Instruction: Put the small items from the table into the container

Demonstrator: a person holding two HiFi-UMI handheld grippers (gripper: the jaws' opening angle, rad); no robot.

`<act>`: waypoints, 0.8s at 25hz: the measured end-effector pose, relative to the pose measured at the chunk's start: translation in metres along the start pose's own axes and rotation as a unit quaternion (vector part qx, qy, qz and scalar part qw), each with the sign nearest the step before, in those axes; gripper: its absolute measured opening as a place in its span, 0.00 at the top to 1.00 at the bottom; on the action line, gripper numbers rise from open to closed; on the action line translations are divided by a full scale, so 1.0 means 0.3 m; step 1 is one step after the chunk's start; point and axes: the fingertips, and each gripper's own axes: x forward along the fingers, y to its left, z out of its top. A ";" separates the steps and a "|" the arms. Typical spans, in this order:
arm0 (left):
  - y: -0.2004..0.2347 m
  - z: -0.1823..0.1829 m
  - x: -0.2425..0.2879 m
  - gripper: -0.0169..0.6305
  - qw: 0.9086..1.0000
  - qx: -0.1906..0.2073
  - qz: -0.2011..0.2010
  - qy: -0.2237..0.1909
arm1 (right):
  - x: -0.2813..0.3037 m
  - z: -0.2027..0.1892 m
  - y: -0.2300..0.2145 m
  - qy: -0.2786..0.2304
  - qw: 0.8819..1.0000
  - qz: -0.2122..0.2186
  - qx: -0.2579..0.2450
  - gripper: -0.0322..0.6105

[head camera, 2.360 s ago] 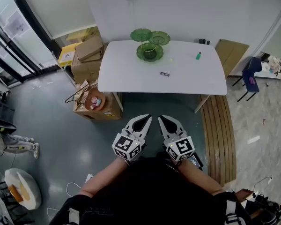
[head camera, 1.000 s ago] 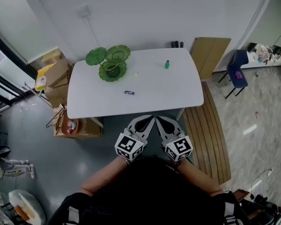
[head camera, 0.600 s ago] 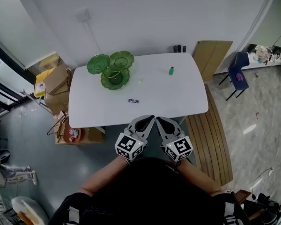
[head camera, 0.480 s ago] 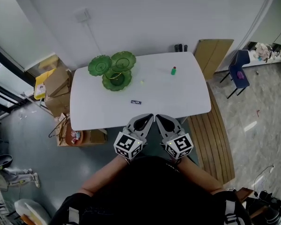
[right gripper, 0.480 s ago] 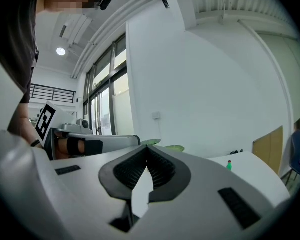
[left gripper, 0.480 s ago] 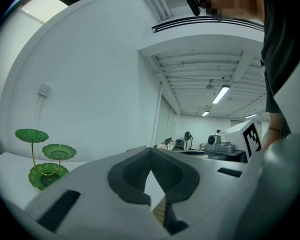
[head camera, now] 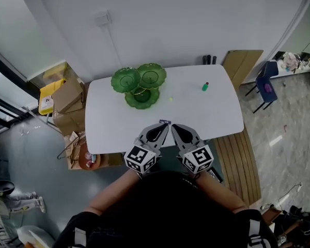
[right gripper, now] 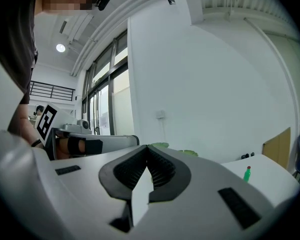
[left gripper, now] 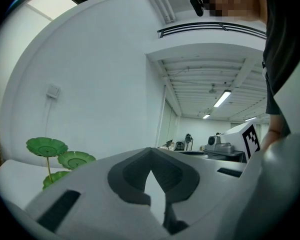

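— Well, handling of the green bottle [head camera: 205, 86] toward the counter's [head camera: 113, 133] far right corner?
— Probably light, hard, smooth, easily toppled; best pinched across the body, below the cap
— And the dark flat piece [head camera: 165, 121] by the near edge?
— Thin, stiff; pinch on its edges
— Left tool [head camera: 163, 126] and right tool [head camera: 174, 127]?
— Both pressed together, empty, above the near edge; green tiered dish [head camera: 142, 89] near the far left corner

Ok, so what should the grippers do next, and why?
Probably open the left gripper and ease it onto the dark item. Both it and the right gripper are shut and empty. That item lies on the table just ahead of their tips, so it looks like the nearest thing to put in the green dish.
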 end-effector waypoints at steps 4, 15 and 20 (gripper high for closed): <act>0.097 0.009 -0.044 0.96 1.000 -0.007 0.004 -0.005 | 0.092 -0.010 0.052 0.008 1.000 0.007 -0.004 0.93; 0.221 -0.010 -0.077 0.96 0.999 -0.028 0.028 -0.007 | 0.200 -0.047 0.053 0.021 0.999 0.023 0.007 0.93; 0.288 0.003 -0.070 0.96 0.998 -0.027 0.056 -0.013 | 0.274 -0.048 0.029 0.023 0.998 0.050 0.004 0.93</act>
